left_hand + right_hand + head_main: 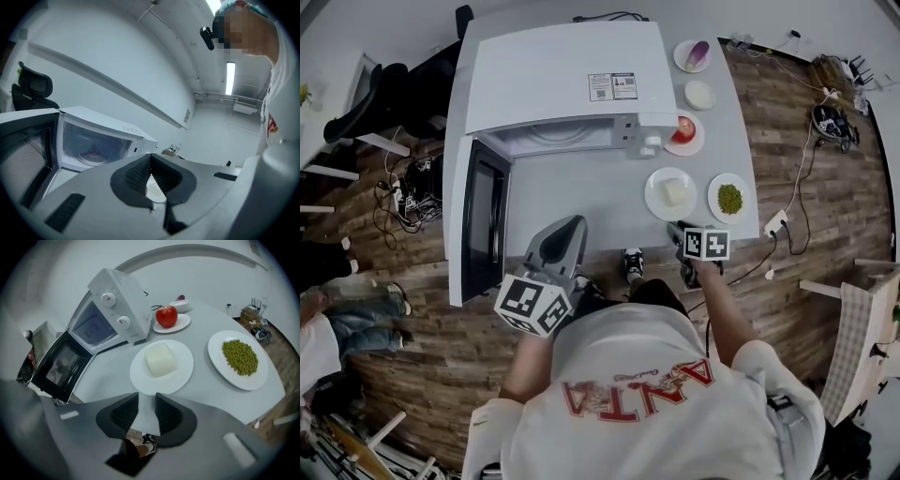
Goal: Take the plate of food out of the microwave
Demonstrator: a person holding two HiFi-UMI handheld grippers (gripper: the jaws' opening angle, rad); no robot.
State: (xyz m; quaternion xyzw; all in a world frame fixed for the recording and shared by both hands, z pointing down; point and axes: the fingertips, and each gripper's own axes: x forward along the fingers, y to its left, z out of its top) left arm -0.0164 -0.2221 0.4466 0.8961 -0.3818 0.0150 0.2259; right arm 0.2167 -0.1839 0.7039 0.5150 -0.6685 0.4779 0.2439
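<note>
The white microwave (562, 80) stands on the white table (581, 192) with its door (483, 216) swung open to the left. Inside it, the left gripper view shows only a glass turntable (93, 157). A white plate with a pale block of food (670, 194) (161, 366) sits on the table right of the microwave. My right gripper (675, 228) (146, 399) is open just short of that plate's near rim, nothing between its pads. My left gripper (578, 222) (150, 158) hangs over the table's front edge facing the microwave (98, 136), tips together and empty.
A plate of green peas (729, 199) (239, 358) lies right of the block plate. Behind them are a plate with a red apple (684, 131) (166, 316), a small white dish (699, 94) and a plate with a purple item (693, 54). Cables trail over the wooden floor (797, 141).
</note>
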